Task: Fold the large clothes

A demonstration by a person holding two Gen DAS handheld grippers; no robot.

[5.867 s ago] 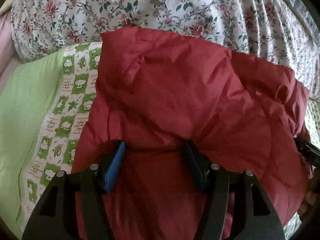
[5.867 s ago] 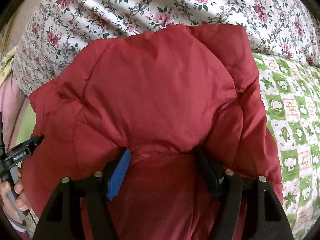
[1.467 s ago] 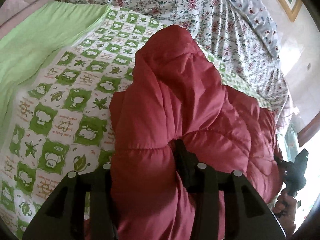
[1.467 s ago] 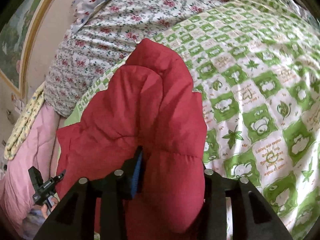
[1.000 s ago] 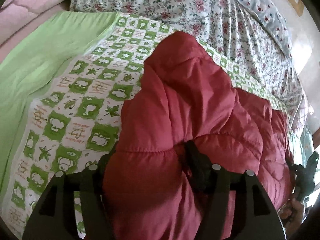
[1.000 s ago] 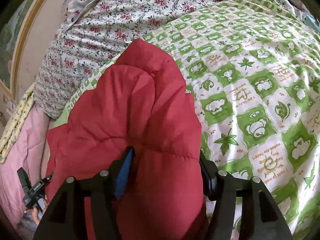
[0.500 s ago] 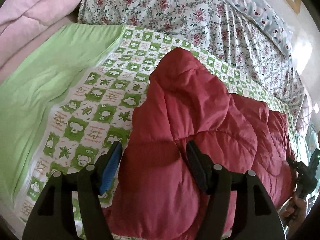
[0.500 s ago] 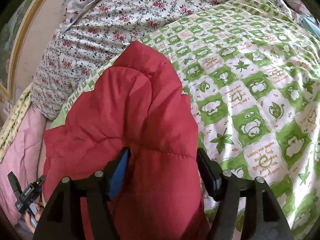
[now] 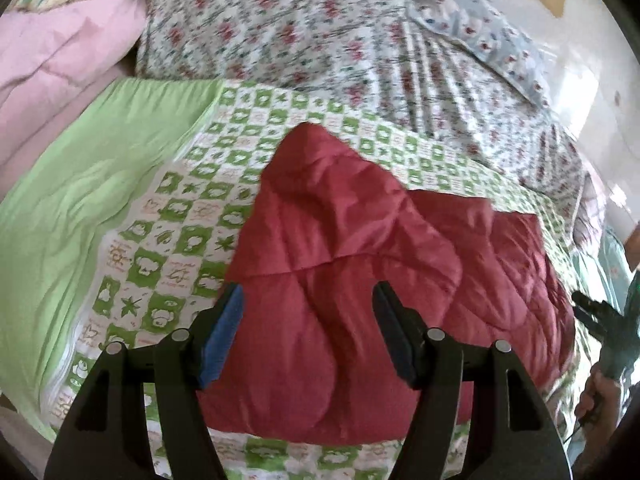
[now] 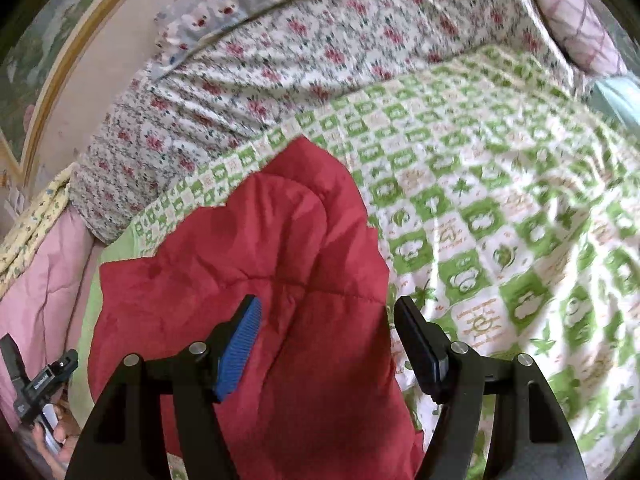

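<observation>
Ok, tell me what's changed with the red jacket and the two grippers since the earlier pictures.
Both grippers have let go: the left gripper and right gripper stand open, drawn back above the red jacket; the right's jaws have just been opening. The jacket, gripped before, lies folded on the green checked sheet. The floral bedding hasn't moved.
</observation>
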